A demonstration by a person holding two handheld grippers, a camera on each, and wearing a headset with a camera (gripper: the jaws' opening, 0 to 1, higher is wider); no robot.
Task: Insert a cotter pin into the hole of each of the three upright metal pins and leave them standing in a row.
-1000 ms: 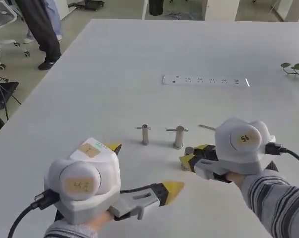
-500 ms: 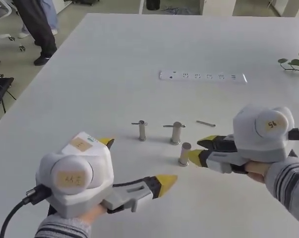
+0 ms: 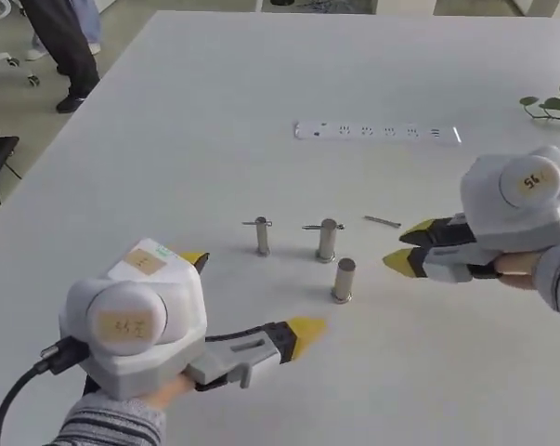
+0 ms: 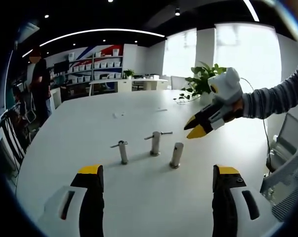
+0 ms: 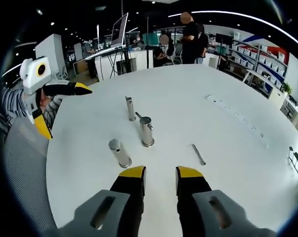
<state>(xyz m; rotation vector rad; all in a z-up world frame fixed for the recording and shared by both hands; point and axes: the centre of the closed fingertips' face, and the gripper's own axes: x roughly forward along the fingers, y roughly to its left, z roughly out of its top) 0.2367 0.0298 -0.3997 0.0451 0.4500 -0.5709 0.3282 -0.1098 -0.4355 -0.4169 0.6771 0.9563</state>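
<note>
Metal pins point(image 3: 327, 240) stand upright, two holding cotter pins point(image 3: 257, 223) (third bare).

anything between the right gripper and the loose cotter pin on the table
Nothing. In the right gripper view only bare table lies between the right gripper and the loose cotter pin.

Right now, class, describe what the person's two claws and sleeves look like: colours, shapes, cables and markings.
The left claw and right claw share rounded white housings, dark jaws and yellow tips. Each housing carries a tan handwritten label. A black cable leaves the left one. Both sleeves are grey with dark stripes.
</note>
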